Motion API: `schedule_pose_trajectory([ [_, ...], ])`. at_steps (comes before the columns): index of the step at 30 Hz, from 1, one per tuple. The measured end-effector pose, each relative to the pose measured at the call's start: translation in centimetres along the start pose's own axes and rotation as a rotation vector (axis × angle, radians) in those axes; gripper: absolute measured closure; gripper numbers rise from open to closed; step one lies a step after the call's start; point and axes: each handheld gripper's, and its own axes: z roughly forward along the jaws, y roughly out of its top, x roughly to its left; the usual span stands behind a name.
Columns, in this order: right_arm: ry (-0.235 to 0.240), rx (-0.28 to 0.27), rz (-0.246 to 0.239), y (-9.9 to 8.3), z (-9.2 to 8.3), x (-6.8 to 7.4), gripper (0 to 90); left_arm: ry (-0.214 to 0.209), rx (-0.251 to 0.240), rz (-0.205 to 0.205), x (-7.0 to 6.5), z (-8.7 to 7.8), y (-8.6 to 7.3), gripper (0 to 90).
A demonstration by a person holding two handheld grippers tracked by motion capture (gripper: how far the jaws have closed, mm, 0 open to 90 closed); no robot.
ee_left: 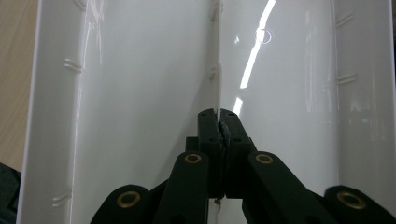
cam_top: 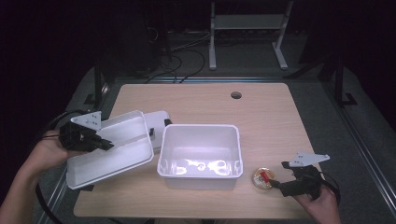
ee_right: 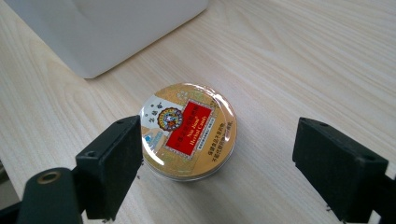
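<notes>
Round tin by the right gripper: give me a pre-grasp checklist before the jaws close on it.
1. Right gripper jaws open: ok.
2. Round tin between the jaws: ok, though nearer one jaw.
3. Tin flat on the table: ok.
4. White bin open and empty: ok.
5. Left gripper shut on the lid, lid off the bin: ok.
6. Tin closed tight: cannot tell.

Light wood-grain table (cam_top: 271,112), round cable hole (cam_top: 236,95) near far edge. On it: open white bin (cam_top: 200,156) at centre; round gold tin (ee_right: 188,130) with red label just right of bin, lying flat.
</notes>
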Motion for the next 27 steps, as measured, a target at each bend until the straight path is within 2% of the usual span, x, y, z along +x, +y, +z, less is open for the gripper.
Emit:
schedule_pose_trajectory([
  [2, 0.0, 0.001, 0.0, 0.0, 0.0, 0.0, 15.5, 0.016, 0.009, 0.015, -0.3, 0.6, -0.5, 89.1],
  [3, -0.003, 0.003, -0.003, 0.0, 0.1, 0.0, 15.5, 0.01, 0.019, 0.017, -0.5, 1.4, -0.9, 89.1],
  [4, -0.003, 0.003, -0.003, 0.0, 0.1, 0.0, 15.5, 0.01, 0.019, 0.017, -0.5, 1.4, -0.9, 89.1],
  [10, 0.001, 0.007, 0.0, 0.0, 0.2, 0.1, 15.5, -0.019, 0.029, 0.009, -0.8, 4.0, -2.2, 89.2],
  [19, 0.001, 0.008, -0.002, 0.0, 0.2, 0.1, 15.5, -0.051, 0.079, 0.054, -1.7, 7.8, -2.0, 89.1],
  [27, 0.001, 0.006, 0.0, -0.1, 0.2, 0.1, 15.5, -0.066, 0.104, 0.057, -1.9, 10.0, -2.6, 89.2],
])
